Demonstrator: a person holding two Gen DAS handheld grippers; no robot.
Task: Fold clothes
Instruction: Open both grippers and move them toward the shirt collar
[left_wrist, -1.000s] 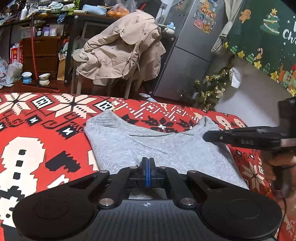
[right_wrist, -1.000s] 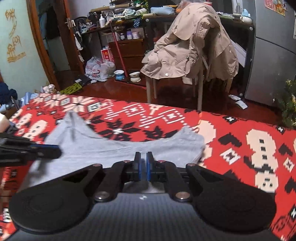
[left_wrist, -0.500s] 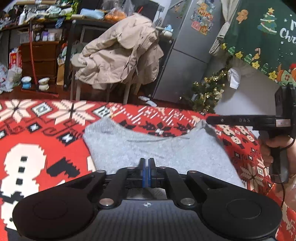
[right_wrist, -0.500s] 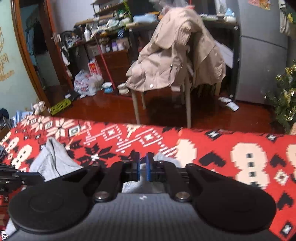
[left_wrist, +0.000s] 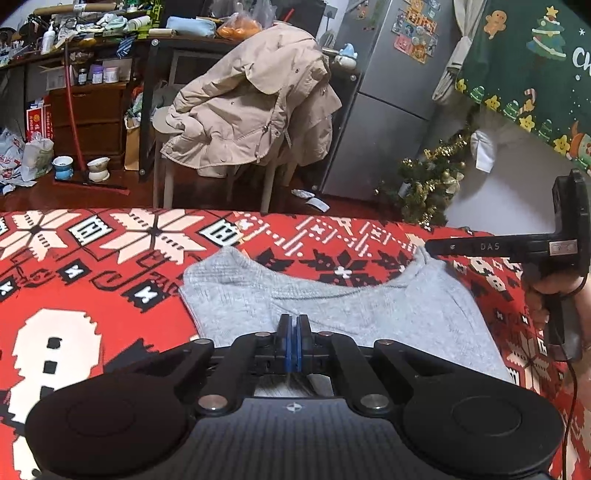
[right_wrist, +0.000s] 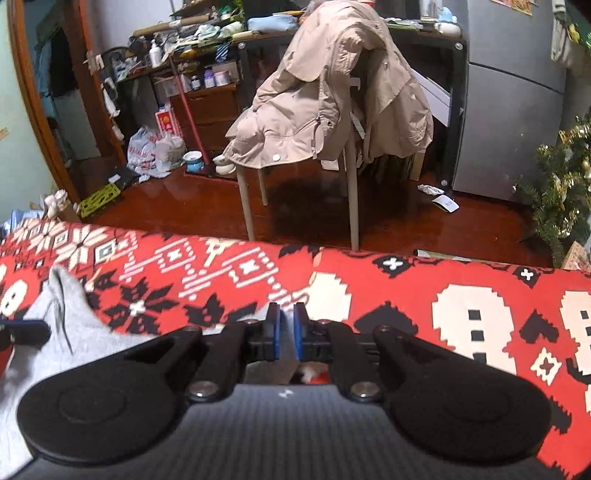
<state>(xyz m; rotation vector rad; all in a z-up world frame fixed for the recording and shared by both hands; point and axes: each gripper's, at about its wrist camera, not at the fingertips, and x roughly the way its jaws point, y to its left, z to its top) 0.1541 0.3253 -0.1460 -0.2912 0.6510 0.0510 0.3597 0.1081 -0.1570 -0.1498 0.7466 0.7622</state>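
Note:
A grey garment (left_wrist: 343, 306) lies on the red patterned tablecloth (left_wrist: 92, 280). My left gripper (left_wrist: 294, 325) is shut on the garment's near edge, with cloth pinched between the blue pads. My right gripper (right_wrist: 286, 321) holds the garment's far right corner; its pads stand slightly apart with grey cloth (right_wrist: 269, 365) between them. In the left wrist view the right gripper (left_wrist: 430, 248) lifts that corner off the table. In the right wrist view the grey garment (right_wrist: 55, 332) runs off to the left.
Beyond the table's far edge stand a chair with a beige coat (left_wrist: 251, 107), a grey fridge (left_wrist: 391, 92) and a small Christmas tree (left_wrist: 428, 184). A cluttered desk (right_wrist: 207, 55) stands at the back.
My right gripper has risen and moved toward the far right with the garment's corner. The cloth now stretches between both grippers. The left gripper has lifted slightly.

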